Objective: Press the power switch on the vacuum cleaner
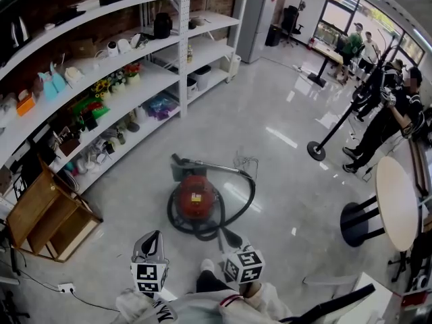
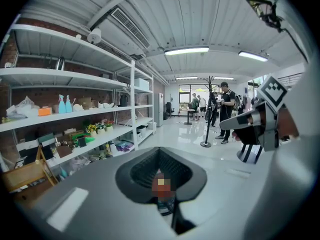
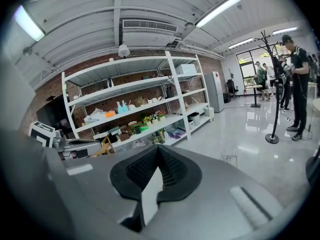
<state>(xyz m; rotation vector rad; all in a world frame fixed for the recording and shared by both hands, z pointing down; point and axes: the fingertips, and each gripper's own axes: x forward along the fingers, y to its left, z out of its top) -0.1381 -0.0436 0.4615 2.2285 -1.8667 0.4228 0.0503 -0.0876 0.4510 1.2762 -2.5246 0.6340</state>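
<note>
In the head view a red vacuum cleaner (image 1: 196, 198) sits on the glossy floor, with its black hose (image 1: 251, 193) looped around it. I cannot make out its power switch at this distance. Both grippers are held low, near the person's body and short of the vacuum. The left gripper (image 1: 152, 240) points up and forward, and the right gripper (image 1: 236, 250) stands beside it. Neither touches the vacuum. In the left gripper view the left gripper (image 2: 159, 151) has its black pads (image 2: 140, 171) meeting. The right gripper (image 3: 159, 150) looks the same in its own view. Nothing is held.
Long white shelves (image 1: 101, 93) full of small items line the left wall. A wooden frame (image 1: 47, 214) stands at the near left. A round table (image 1: 398, 201), a black floor stand (image 1: 315, 150) and people (image 1: 398, 113) occupy the right side.
</note>
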